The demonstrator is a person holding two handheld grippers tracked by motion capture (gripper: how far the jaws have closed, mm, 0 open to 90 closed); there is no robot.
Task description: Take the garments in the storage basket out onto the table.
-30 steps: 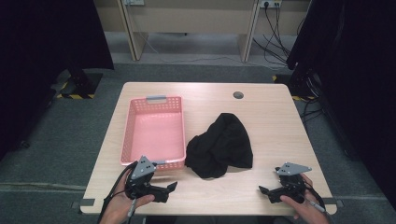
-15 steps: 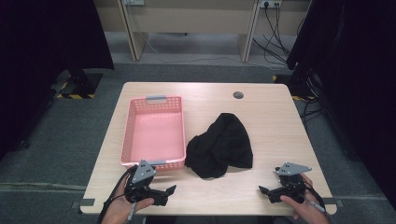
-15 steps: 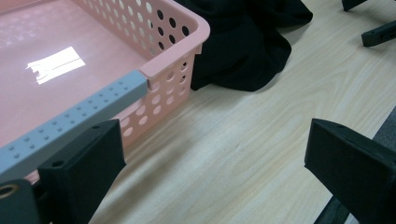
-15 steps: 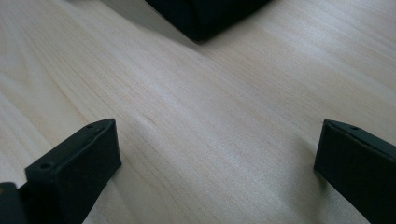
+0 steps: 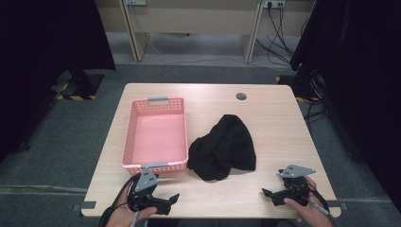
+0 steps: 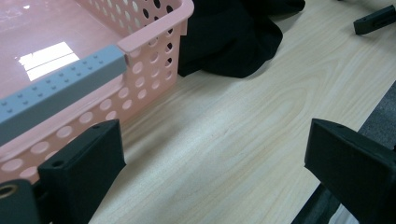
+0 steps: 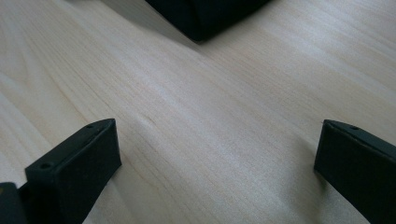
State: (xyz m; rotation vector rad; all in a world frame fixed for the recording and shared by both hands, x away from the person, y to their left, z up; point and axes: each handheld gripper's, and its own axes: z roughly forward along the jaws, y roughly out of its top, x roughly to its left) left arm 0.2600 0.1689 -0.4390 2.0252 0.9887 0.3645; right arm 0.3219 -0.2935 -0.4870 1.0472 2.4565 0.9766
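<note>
I hold both hand-held grippers, left and right, gaping and empty on the pale wooden tabletop; the crumpled black cloth lies ahead between them, the pink perforated plastic basket just beyond my left.

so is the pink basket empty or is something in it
Empty. The pink basket shows a bare floor in the high view, and the black cloth lies crumpled on the table beside it.

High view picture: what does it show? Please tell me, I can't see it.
A crumpled black cloth lies on a wooden table beside an empty pink basket. Near the front edge, the left hand-held gripper and right hand-held gripper rest open.
</note>
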